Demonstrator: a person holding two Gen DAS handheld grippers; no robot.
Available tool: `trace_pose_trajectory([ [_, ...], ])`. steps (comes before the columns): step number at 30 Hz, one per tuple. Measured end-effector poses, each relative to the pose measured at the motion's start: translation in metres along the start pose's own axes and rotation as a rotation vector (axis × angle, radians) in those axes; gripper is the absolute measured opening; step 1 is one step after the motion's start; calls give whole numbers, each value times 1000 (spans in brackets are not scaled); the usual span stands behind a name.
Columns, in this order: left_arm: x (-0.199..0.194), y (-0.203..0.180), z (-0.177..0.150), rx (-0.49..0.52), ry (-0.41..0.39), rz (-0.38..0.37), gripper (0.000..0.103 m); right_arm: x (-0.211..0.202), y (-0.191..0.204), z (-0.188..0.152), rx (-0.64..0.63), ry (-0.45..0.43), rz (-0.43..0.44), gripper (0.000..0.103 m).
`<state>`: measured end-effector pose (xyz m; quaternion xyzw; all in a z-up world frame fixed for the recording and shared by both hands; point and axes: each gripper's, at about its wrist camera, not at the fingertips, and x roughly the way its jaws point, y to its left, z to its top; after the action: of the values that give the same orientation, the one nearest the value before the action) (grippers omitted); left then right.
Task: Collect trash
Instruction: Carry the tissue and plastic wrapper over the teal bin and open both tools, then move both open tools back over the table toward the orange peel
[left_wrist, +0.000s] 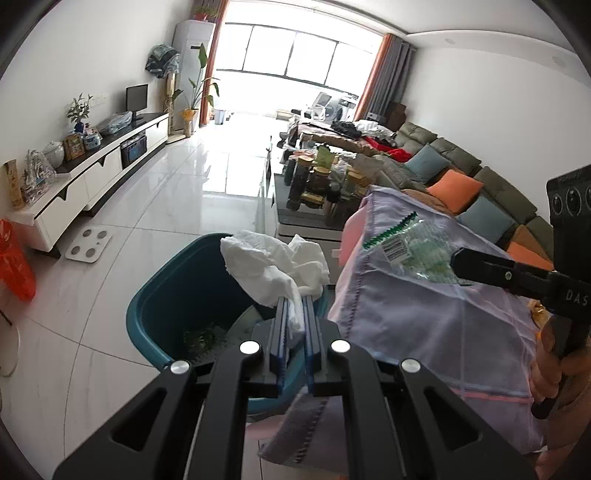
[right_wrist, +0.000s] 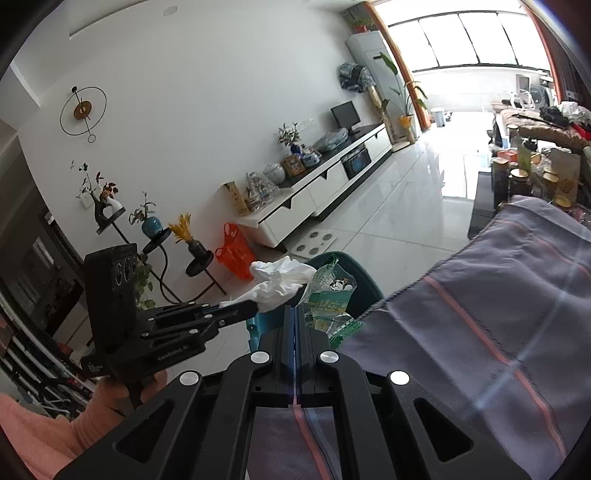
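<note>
Between the left tongs' (left_wrist: 295, 295) fingers sits a crumpled white tissue (left_wrist: 273, 266), pinched tight and held over the open mouth of the teal bin (left_wrist: 166, 306) just ahead and below. Some green scraps lie at the bin's bottom. To the right of these tongs, the right tongs (left_wrist: 456, 262) are clamped on a clear wrapper (left_wrist: 410, 251) with green print and a barcode, held above the lilac cloth (left_wrist: 424, 325). From the right wrist view, the right tongs (right_wrist: 295, 310) grip that wrapper (right_wrist: 328, 295) at the bin's (right_wrist: 362, 288) rim, the left tongs (right_wrist: 253, 306) and tissue (right_wrist: 280, 277) just to their left.
</note>
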<state>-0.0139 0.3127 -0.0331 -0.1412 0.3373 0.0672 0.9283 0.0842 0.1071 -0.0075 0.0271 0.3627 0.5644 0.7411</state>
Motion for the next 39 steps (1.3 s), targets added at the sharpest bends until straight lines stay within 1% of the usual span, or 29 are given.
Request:
trace_pose_trajectory([
  [4, 6, 8, -2, -15, 16, 13, 9, 20, 3, 3, -1, 34, 8, 1],
  [14, 26, 18, -5, -45, 54, 37, 9, 58, 8, 9, -14, 108, -9, 1],
  [24, 42, 25, -9, -66, 77, 53, 10, 90, 4, 5, 16, 157, -30, 1],
  [28, 46, 30, -10, -89, 74, 57, 10, 100, 6, 6, 27, 170, -36, 1],
  [29, 48, 33, -11, -102, 75, 54, 10, 102, 5, 7, 31, 174, -37, 3],
  [32, 53, 38, -13, -122, 85, 49, 14, 107, 3, 7, 46, 188, -45, 5],
  [34, 56, 41, -15, -137, 91, 37, 22, 109, 1, 7, 54, 189, -53, 5],
  [35, 58, 43, -16, -146, 93, 36, 24, 109, 0, 8, 59, 189, -56, 5],
  [39, 60, 45, -18, -164, 89, 29, 25, 106, -3, 8, 70, 181, -60, 6],
])
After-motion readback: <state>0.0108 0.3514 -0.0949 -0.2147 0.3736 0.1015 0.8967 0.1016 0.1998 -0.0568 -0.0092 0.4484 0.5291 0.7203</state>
